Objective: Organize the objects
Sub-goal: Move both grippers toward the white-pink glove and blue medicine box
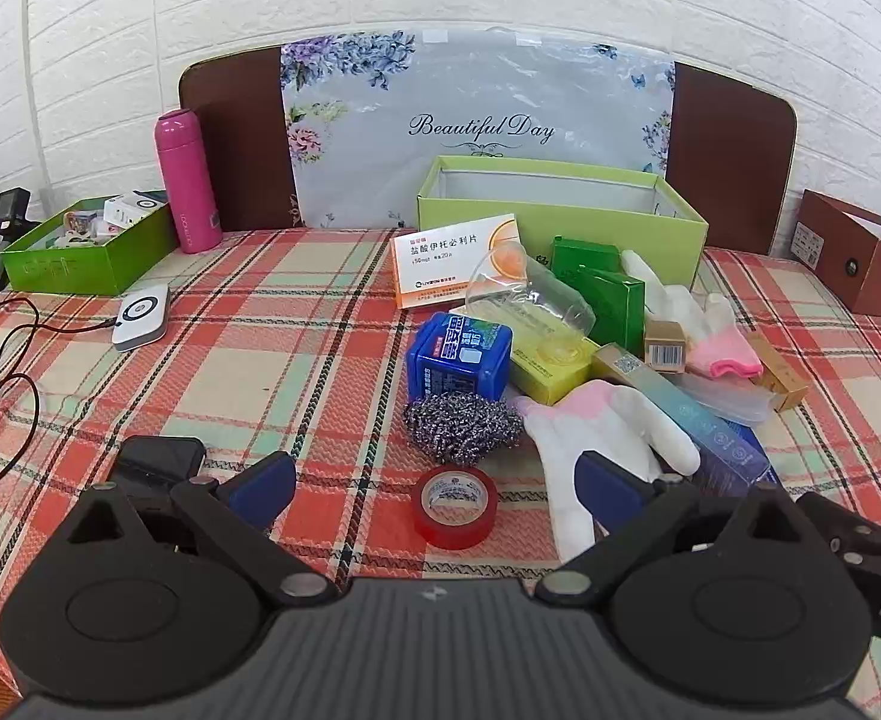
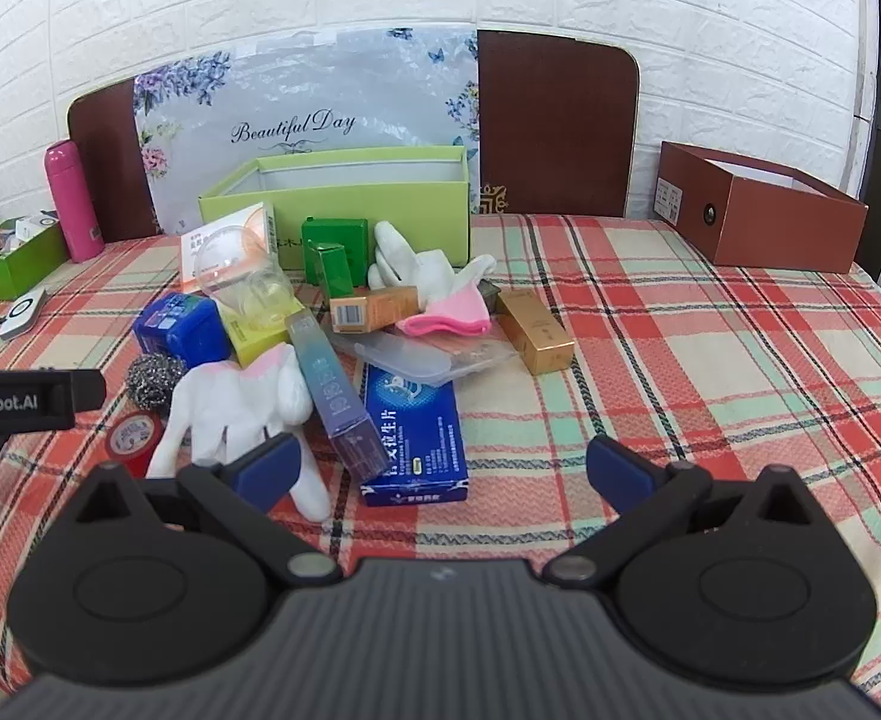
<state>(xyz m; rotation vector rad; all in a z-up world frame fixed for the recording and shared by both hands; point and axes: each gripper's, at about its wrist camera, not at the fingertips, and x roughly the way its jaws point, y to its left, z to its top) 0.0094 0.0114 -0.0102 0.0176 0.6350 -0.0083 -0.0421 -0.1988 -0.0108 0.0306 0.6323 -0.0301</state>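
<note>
Tape roll (image 1: 455,506): lies flat at lower centre of your left view, between your left tongs' (image 1: 434,489) wide-open, empty jaws; right tongs (image 2: 443,471) likewise open, farther.

My left gripper (image 1: 437,483), seen from its own wrist camera: both blue-padded fingers (image 1: 263,489) spread to their widest, nothing between them, nose tilted downward. My right gripper (image 2: 440,474), seen from its own wrist camera: jaws equally wide, pads (image 2: 620,471) clear of any contact, same downward tilt. In the right view, the black body of my left gripper enters from the left edge; the two tools sit side by side, near each other
</note>
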